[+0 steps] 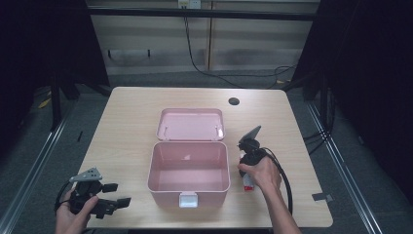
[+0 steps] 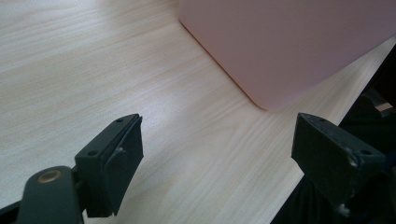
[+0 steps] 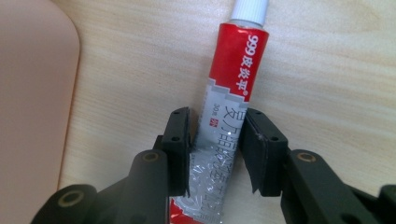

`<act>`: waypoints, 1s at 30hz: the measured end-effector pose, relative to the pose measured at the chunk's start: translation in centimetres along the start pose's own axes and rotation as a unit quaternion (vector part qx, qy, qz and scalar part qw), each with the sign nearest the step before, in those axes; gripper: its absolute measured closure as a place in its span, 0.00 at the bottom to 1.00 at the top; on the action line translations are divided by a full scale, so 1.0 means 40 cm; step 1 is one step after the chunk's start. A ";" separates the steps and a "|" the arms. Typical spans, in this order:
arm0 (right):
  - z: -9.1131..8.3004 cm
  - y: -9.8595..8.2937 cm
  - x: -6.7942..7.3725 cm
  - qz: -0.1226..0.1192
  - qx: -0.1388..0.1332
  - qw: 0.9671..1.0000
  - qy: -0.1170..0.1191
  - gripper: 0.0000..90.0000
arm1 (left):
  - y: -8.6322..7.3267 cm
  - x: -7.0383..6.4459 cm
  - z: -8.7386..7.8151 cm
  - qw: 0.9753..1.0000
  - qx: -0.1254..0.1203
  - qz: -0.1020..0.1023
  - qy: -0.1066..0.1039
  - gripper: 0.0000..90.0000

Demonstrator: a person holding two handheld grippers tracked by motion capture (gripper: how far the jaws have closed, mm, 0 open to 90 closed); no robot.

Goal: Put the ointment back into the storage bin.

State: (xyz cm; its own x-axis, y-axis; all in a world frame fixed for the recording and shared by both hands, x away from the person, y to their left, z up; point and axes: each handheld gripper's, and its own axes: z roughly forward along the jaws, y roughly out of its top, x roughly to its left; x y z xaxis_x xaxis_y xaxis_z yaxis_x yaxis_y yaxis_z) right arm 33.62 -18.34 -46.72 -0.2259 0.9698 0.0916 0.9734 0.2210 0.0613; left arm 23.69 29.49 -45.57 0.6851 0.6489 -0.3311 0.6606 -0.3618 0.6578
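Note:
A red and silver ointment tube (image 3: pixel 233 70) with a white cap (image 3: pixel 250 10) lies flat on the wooden table, just right of an open pink box (image 1: pixel 152 165). My right gripper (image 3: pixel 215 126) comes down over the tube's lower half with a jaw pressed to each side of it, shut on the tube. In the high view the hand covers most of the tube (image 1: pixel 248 185). My left gripper (image 1: pixel 118 194) rests at the table's front left corner, open with nothing between its jaws, pointing toward the box wall (image 2: pixel 289 42).
The box's lid (image 1: pixel 190 124) lies folded back flat behind it, and a white latch (image 1: pixel 188 200) sits on its front wall. A dark cable hole (image 1: pixel 234 101) marks the far right of the table (image 1: pixel 126 112). The right gripper's cable (image 1: pixel 285 178) trails toward the front edge.

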 end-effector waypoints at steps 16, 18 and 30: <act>0.000 0.002 0.004 -0.074 0.013 0.997 -0.014 0.79 | 0.000 0.000 0.000 1.000 0.000 -0.001 -0.002 0.18; -0.002 -0.005 -0.006 -0.079 0.016 0.997 -0.009 0.79 | 0.000 0.000 0.000 1.000 0.001 -0.001 -0.002 0.18; -0.028 -0.022 -0.014 -0.098 0.018 0.995 0.006 0.79 | 0.000 -0.001 0.002 1.000 0.002 0.000 0.001 0.18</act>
State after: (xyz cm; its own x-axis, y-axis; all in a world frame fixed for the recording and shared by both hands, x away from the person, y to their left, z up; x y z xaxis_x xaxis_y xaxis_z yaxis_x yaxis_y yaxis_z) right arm 32.84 -19.21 -45.70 -0.4111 0.9069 0.0926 0.9116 0.4089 0.0428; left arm 23.67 29.43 -45.61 0.6850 0.6500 -0.3289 0.6610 -0.3648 0.6557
